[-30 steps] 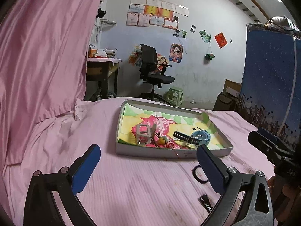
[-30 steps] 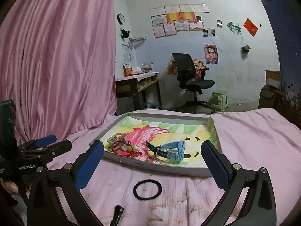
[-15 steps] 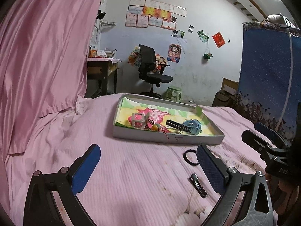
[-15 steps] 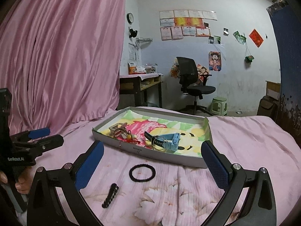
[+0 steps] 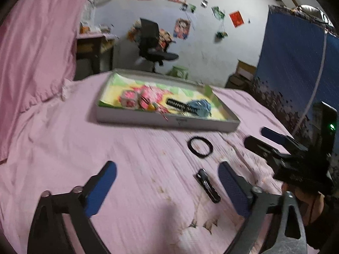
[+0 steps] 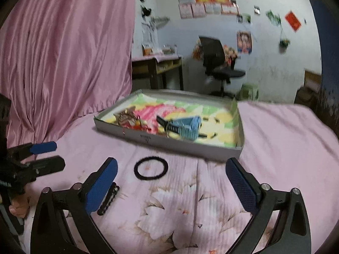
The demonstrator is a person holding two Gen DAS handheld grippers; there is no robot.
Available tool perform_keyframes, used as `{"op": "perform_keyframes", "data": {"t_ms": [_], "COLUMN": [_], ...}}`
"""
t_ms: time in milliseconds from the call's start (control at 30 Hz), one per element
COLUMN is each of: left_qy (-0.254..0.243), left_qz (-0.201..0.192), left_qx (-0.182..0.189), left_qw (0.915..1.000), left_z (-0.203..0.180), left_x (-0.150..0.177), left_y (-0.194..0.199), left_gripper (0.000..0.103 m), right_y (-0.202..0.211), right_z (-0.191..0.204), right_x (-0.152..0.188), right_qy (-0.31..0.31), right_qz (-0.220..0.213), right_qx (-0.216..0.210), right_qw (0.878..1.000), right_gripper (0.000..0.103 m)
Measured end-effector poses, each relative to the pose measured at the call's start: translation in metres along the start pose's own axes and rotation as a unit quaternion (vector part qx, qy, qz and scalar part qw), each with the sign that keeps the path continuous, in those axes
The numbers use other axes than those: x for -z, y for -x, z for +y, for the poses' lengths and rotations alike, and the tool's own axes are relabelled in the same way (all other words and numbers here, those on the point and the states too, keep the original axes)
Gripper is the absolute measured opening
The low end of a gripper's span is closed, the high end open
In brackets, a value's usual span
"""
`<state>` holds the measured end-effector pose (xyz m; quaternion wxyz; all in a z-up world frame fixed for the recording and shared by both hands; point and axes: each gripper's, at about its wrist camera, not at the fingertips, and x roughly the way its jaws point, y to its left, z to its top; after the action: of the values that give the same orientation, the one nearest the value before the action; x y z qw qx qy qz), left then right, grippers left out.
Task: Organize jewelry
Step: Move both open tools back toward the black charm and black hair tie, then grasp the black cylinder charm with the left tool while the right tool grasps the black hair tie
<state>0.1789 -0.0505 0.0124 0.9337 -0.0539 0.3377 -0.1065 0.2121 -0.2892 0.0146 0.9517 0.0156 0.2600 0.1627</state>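
Two pieces left out: hair tie (image 6: 150, 167) and dark clip (image 6: 108, 198) lie loose on the pink sheet (image 6: 275, 139), short of the tray (image 6: 169, 146).
Left gripper (image 5: 167, 186): fingers spread, empty, low over the sheet.
Clip axis: runs toward the tray, just inside the right gripper's left finger.
Right gripper (image 6: 171, 186): spread wide, empty, likely lining up a pick.
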Motion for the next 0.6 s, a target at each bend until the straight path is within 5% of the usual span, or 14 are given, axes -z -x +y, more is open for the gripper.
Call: {"op": "perform_keyframes", "data": {"t_ms": [100,333,600], "left_qy": [-0.004,-0.018,-0.029], "left_qz": [0.031,0.1,0.141], "left_qx": [0.02,0.075,0.078], "left_qw": [0.9993,0.992,0.9865], "left_z": [-0.004,-0.019,-0.027], "left_x": [0.001,0.008,0.01], "left_y": [-0.012,-0.038,-0.062], "left_gripper": [0.081,0.053,0.035], "right_y": [-0.012,-0.04,-0.07], "right_z": [-0.008,-0.01,-0.002], "right_x": [0.005,0.014,0.017], "right_qy": [-0.017,-0.023,-0.017], "right_qz": [0.026,0.079,0.129], "right_qx": [-0.007,-0.032,-0.048], "right_qw": [1.0,0.996,0.99], "right_gripper": [0.076,0.062,0.048]}}
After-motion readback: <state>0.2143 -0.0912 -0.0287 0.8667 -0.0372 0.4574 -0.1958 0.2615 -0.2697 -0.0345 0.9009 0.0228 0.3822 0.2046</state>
